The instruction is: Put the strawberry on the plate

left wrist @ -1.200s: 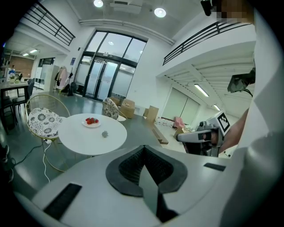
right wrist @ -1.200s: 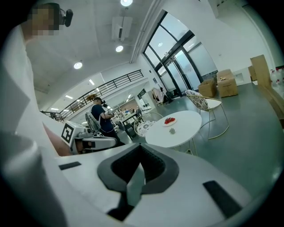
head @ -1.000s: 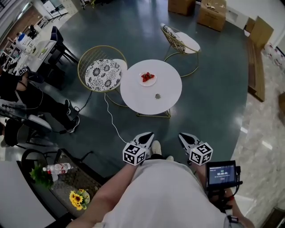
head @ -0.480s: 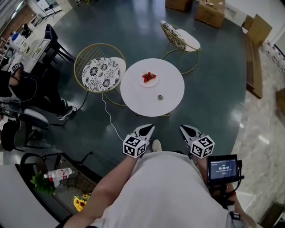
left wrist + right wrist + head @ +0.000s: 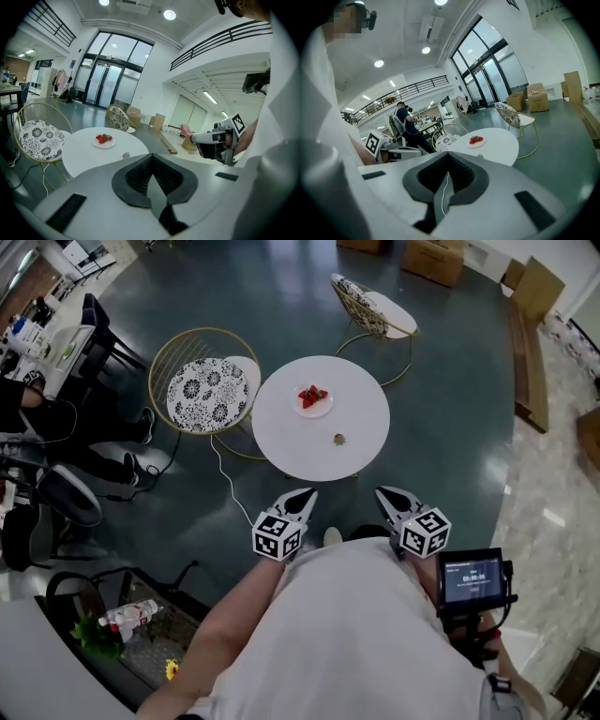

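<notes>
A: Item one, the task's thing. Where is it?

B: A small loose strawberry (image 5: 338, 439), just right of centre in the head view. It lies on the round white table (image 5: 281, 432), near the small white plate (image 5: 324, 410) but apart from it. The plate already carries a heap of red strawberries (image 5: 311, 395).

A: Handling?

B: Judged light, soft, easily bruised and likely to roll. It is best taken across its widest part with a gentle pinch, not by the leafy end.

A: Item two, the grippers.

B: The left gripper (image 5: 302, 495) and the right gripper (image 5: 387, 493) sit low of centre, well short of the table. In each gripper's own view the dark pads meet, so both are clenched with nothing between them.

A: Item three, what is hard to read?

B: The loose fruit is too small to confirm. It shows dull grey-green rather than red, so calling it a strawberry is a judgement. Its calyx direction cannot be told. The person's white-clad torso fills the lower frame, and the hands holding the grippers are covered by it and by the marker cubes. The far table edge is partly masked in the gripper views by each gripper's own grey body.
</notes>
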